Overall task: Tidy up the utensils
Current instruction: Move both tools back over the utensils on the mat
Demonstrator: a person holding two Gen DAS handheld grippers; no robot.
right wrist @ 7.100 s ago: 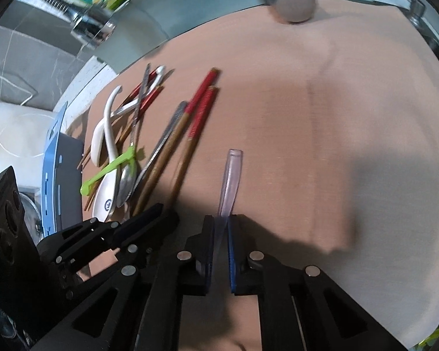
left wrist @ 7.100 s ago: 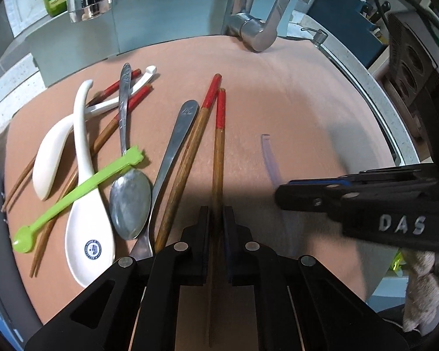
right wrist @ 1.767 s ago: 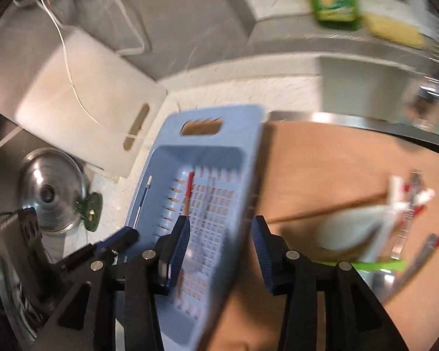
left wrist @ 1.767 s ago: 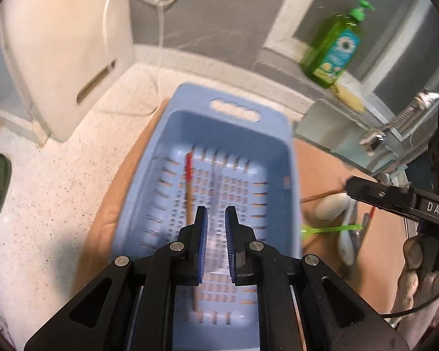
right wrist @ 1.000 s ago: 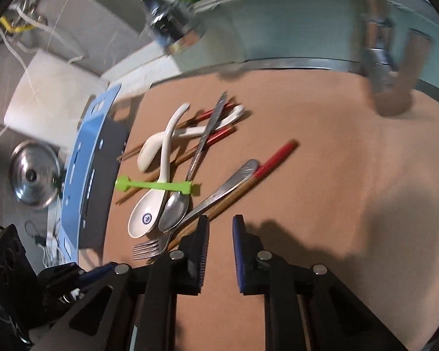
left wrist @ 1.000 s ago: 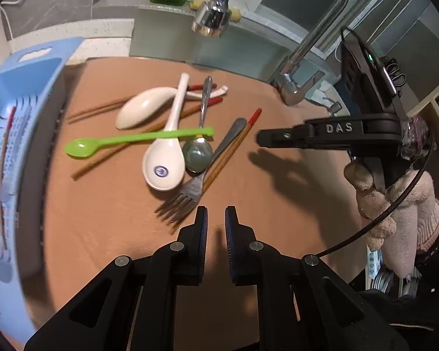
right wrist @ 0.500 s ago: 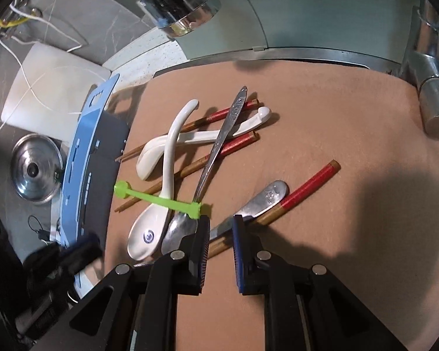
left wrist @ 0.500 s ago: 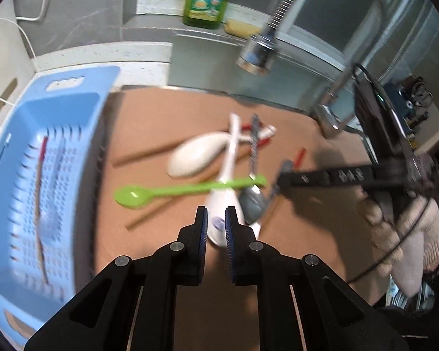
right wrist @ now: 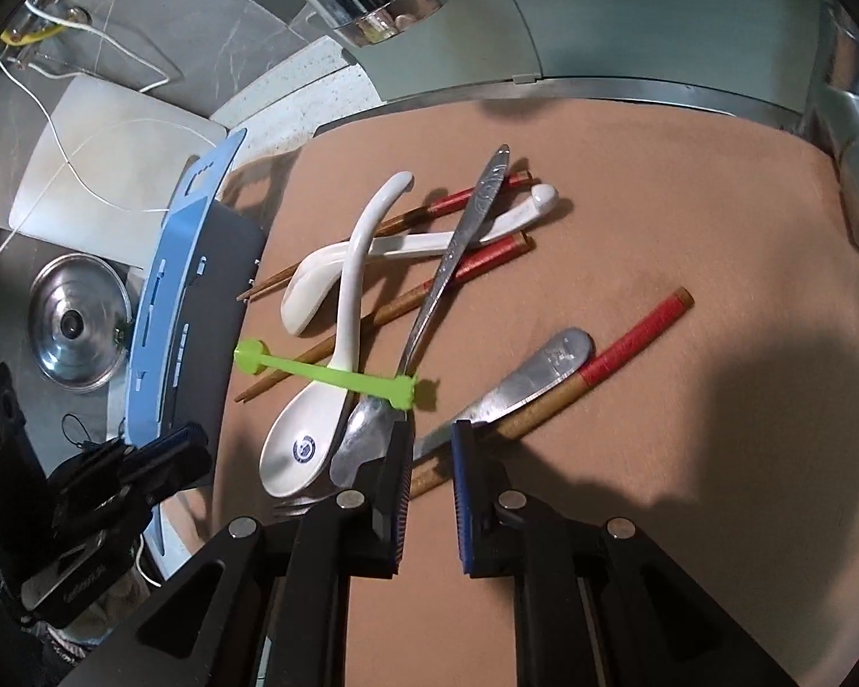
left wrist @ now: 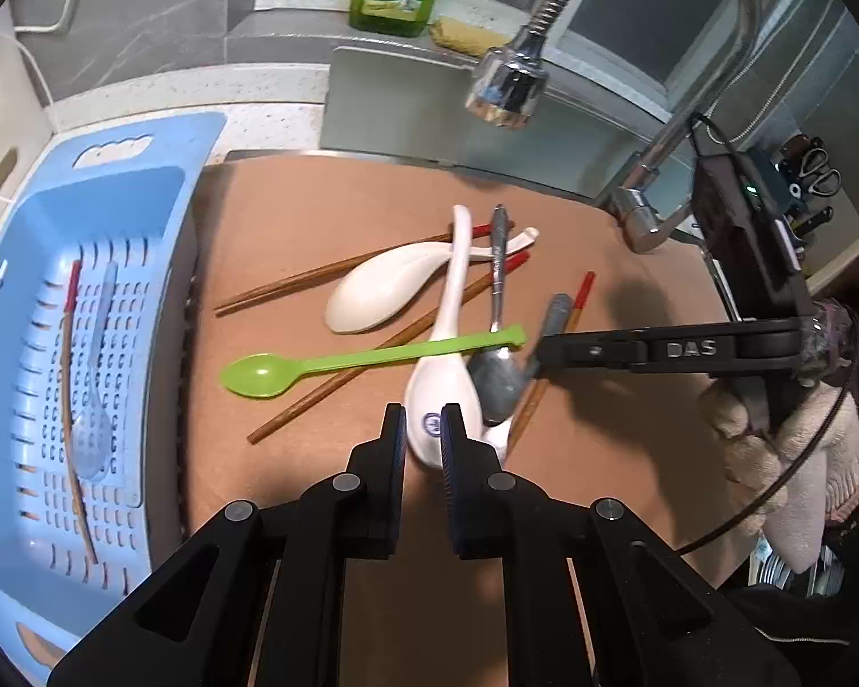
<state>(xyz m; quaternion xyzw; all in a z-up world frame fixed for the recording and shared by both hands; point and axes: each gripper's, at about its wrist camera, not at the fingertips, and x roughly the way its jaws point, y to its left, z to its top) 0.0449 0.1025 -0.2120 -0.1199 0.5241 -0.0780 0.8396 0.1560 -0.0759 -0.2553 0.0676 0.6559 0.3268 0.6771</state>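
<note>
**Both grippers back over the pile, two pieces binned**

Since the earliest frames, the red-tipped chopstick once in the left jaws and the clear plastic spoon once in the right have left the mat. Both now lie in the blue basket (left wrist: 40, 309): chopstick in basket (left wrist: 69, 378) along the slatted floor, clear spoon (left wrist: 94, 401) just beside it. Over the last second both tools have swung from the basket back to the mat.

Left gripper (left wrist: 421, 429): jaws narrow, nothing between them, hovering above the bowl of the marked white spoon (left wrist: 441, 378). Right gripper (right wrist: 432, 446): jaws narrow too, its tips low over the fork handle (right wrist: 521, 383) and the lone red-tipped chopstick (right wrist: 613, 355). Whether the pads pinch either piece I cannot tell; nothing looks lifted.

Left on the brown mat (left wrist: 292, 212): green spoon (left wrist: 338, 360) across the heap, plain white spoon (left wrist: 383, 286), metal spoon (left wrist: 495, 366), fork, two crossed chopsticks under the spoons, and the single chopstick by the fork.

Judgement: early going. Two pieces in, about eight out. The stacked spoons will likely shift when one is pulled.
</note>
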